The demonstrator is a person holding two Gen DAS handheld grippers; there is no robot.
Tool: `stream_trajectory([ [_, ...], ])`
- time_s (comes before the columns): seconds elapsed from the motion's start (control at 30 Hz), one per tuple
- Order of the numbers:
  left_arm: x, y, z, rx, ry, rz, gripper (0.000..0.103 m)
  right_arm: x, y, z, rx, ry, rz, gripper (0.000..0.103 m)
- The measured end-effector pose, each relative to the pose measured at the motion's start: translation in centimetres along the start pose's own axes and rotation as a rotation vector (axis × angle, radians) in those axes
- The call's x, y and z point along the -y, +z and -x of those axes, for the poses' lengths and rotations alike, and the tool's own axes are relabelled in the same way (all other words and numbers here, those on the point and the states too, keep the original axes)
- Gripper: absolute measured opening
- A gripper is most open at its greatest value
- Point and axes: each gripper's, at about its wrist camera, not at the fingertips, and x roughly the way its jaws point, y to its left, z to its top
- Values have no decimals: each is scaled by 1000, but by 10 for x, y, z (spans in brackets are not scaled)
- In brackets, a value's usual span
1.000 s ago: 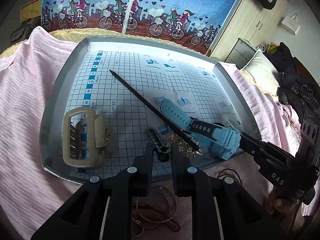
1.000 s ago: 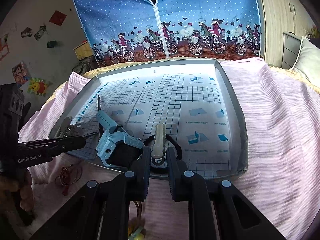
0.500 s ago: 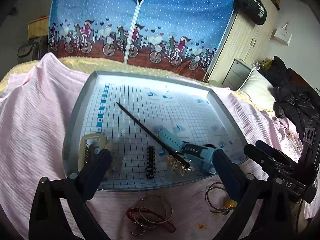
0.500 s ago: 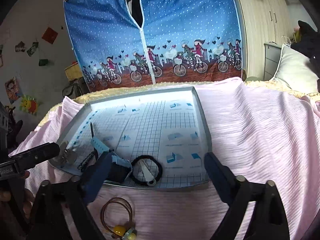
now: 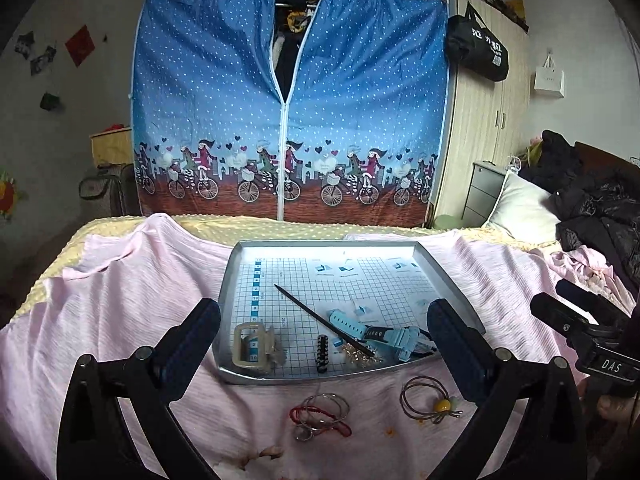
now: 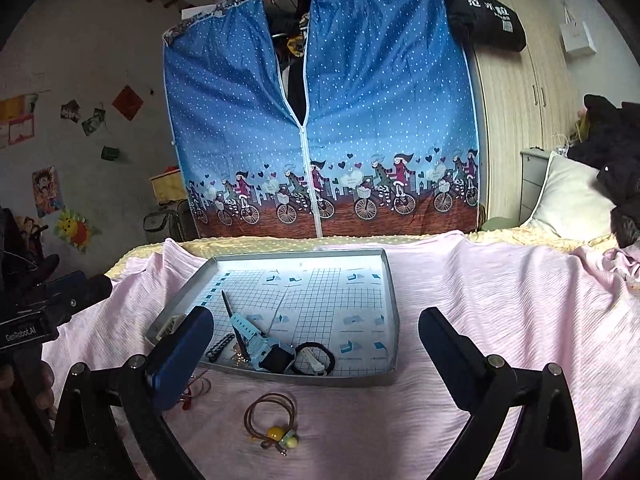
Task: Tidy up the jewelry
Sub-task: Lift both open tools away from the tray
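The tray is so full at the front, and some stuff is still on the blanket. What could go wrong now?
1. The hair stick lies across the blue watch, with the little gold piece right beside them. Grabbing one could drag the others.
2. The bangles with red string and the brown hair tie lie on soft, wrinkly pink blanket. An open tool might pinch cloth too.
3. The tray sits on bedding, so pushing down could perhaps tip it.

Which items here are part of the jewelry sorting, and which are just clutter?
Job:
tray
blue watch
hair claw
hair stick
bangles
beaded hair tie

Lying about:
pillow
black bag
dark clothes
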Motion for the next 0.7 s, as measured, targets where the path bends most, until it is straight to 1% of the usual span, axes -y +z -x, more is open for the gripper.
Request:
stream_trajectory([
  [0.1, 2, -3, 22, 32, 24, -13, 101, -7, -4, 19, 20, -6, 34, 103],
  [0.2, 6, -7, 40, 49, 68, -42, 101, -16, -8, 37, 44, -14, 58, 103],
  [0.37, -1, -21, 62, 35, 81, 8, 101, -24, -26, 64, 36, -9, 53, 103],
  [0.5, -4, -33, 74, -19, 91, 35, 101, -31, -41, 82, 6, -8, 38, 103],
  [0.7, -7, -55, 95, -95, 94, 106, 101, -39, -57, 101, -31, 10, 12, 103],
])
